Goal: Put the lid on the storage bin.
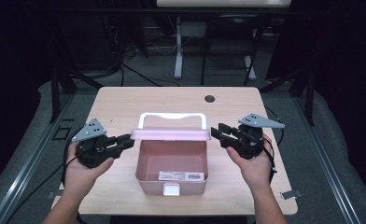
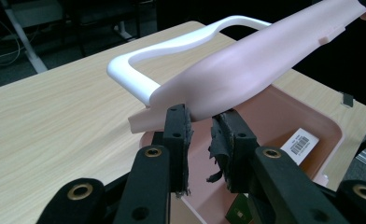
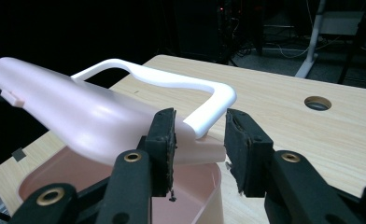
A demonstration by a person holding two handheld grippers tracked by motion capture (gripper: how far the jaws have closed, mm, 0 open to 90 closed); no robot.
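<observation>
Nearest the high camera, a person's forearms come in from the bottom edge, each hand holding a pair of tongs beside a pink plastic box (image 1: 172,173) that sits in the middle of the worktop (image 1: 116,105), its white latch facing the person. Starting at the left, the left tongs (image 1: 126,141) reach the left end of the raised pink lid (image 1: 171,134); in the left gripper view the lid's corner lies just at the pad tips and the jaws stand partly apart, so I cannot tell whether they press on it. In the middle, the lid stands tilted open on its far hinge over the bare box, with a barcode label (image 1: 182,176) inside the front wall and a white handle (image 1: 172,116) folded behind the lid. At the right, the right tongs (image 1: 217,131) are released: their pads straddle the lid's right corner and the handle's bend with a clear gap on one side

The box looks light, stiff and smooth-skinned, so likely slippery under the worn pads. The thin lid edge is a poor hold; the lid's end flanges or the handle bar seem surer
</observation>
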